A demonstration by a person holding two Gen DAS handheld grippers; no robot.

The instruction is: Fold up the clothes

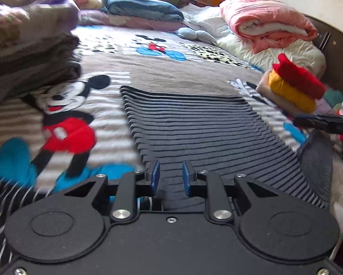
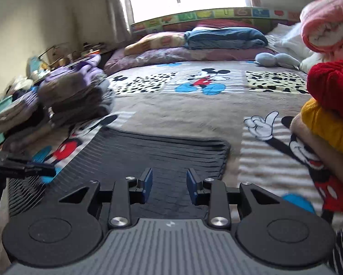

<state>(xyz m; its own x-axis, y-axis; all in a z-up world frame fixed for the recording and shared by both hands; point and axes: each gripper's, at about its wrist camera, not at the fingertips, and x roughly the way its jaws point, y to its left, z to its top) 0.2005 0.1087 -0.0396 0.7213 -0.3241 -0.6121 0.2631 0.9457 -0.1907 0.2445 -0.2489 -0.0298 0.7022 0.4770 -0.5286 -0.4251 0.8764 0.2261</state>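
Note:
A dark garment with thin pale stripes [image 1: 205, 126] lies spread flat on the Mickey Mouse bedspread [image 1: 171, 73]; it also shows in the right wrist view [image 2: 148, 151]. My left gripper [image 1: 171, 176] is open, its blue pads low over the garment's near edge, nothing between them. My right gripper [image 2: 169, 185] is open and empty over the garment's near part. The right gripper's finger [image 1: 320, 121] shows at the garment's right side in the left wrist view. The left gripper's finger [image 2: 29, 168] shows at its left side in the right wrist view.
A pile of folded brown and purple clothes [image 1: 29, 52] sits on the left of the bed [image 2: 63, 96]. A red and yellow folded stack [image 1: 295, 84] sits on the right [image 2: 331, 105]. Pillows, a blue quilt [image 1: 144, 6] and a pink rolled quilt [image 1: 267, 23] lie at the far end.

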